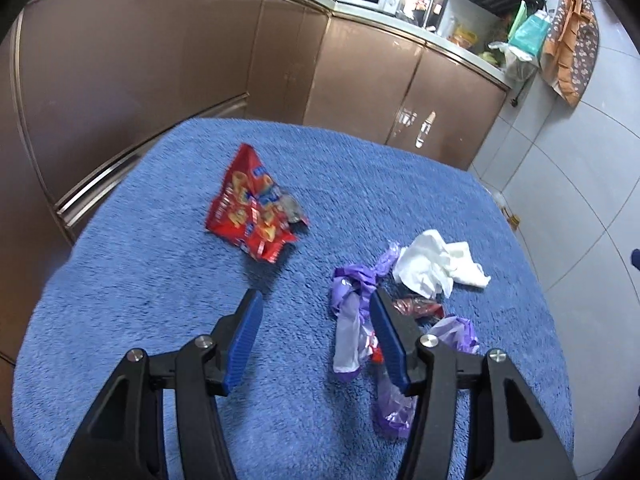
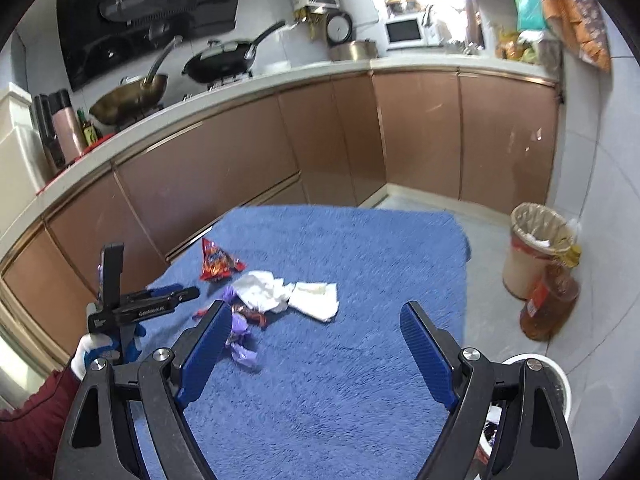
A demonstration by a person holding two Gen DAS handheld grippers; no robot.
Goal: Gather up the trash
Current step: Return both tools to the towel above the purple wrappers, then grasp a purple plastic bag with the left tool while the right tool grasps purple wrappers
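On a blue towel-covered table point(image 1: 160, 280) lie a red snack bag point(image 1: 256, 208), crumpled white tissues point(image 1: 436, 264), purple wrappers point(image 1: 356, 316) and a small dark red wrapper point(image 1: 420, 307). My left gripper point(image 1: 316, 300) is open and empty, low over the towel, its right finger beside the purple wrappers. The same trash shows in the right wrist view: snack bag point(image 2: 216, 262), tissues point(image 2: 288, 292), purple wrappers point(image 2: 240, 344). My right gripper point(image 2: 316, 312) is open and empty above the towel's near part. The left gripper point(image 2: 176, 294) shows there at the left.
A lined trash bin point(image 2: 532, 252) stands on the floor to the right, an amber bottle point(image 2: 550, 304) next to it. A white round container point(image 2: 556, 376) sits below right. Brown kitchen cabinets point(image 2: 280, 152) and a counter with pans ring the far side.
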